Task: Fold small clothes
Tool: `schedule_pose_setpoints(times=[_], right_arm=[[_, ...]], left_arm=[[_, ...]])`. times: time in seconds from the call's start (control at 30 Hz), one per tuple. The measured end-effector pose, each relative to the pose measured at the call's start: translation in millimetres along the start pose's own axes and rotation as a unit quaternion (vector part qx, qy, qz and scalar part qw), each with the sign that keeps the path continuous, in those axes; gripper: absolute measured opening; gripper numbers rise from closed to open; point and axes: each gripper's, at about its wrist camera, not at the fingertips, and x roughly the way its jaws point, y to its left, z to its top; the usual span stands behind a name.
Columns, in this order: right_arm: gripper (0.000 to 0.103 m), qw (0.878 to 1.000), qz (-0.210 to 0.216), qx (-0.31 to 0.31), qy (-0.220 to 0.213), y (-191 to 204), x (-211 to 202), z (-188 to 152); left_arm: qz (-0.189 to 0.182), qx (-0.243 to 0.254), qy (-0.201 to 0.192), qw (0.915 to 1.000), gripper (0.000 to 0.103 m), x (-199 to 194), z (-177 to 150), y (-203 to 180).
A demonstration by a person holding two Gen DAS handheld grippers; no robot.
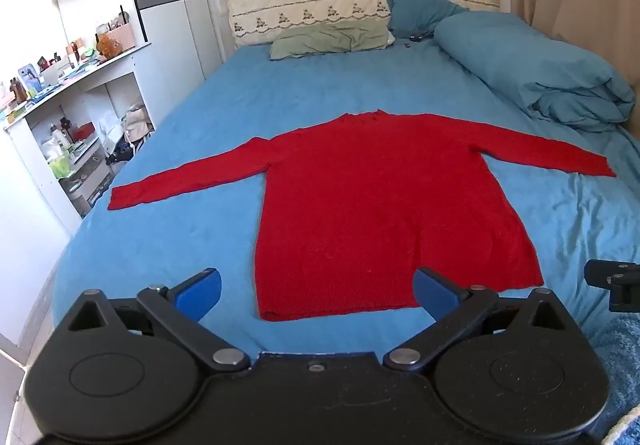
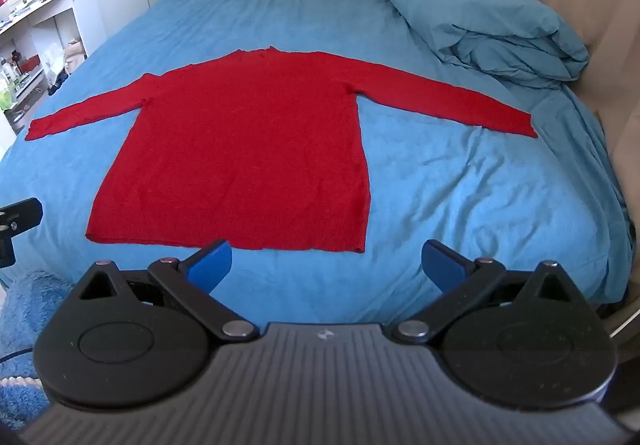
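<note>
Both grippers hover level above the near edge of the bed (image 1: 168, 229), pointing toward the headboard. The left gripper (image 1: 318, 295) is spread wide, the sweater (image 1: 372, 213) hem straight ahead between its fingers. The right gripper (image 2: 328, 265) is spread wide too, the sweater (image 2: 240, 149) ahead and left, flat with sleeves outstretched.

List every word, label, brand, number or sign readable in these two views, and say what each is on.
No text can be read.
Right gripper: a small pale emblem on its grey body, no letters.
Shelf: bottles and boxes with labels too small and blurred to read.
Red sweater: no tag or print visible.
</note>
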Motion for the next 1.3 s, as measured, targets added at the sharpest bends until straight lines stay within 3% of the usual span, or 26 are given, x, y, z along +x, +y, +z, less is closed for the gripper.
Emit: schedule_pose_setpoints(times=[1.3], right_arm=[[0.103,1.000,0.000,0.003,-0.003,1.2,-6.4,1.5]], left_arm=[[0.003,0.002,-0.008,1.0000,0.103,-4.7,-0.6,0.0]])
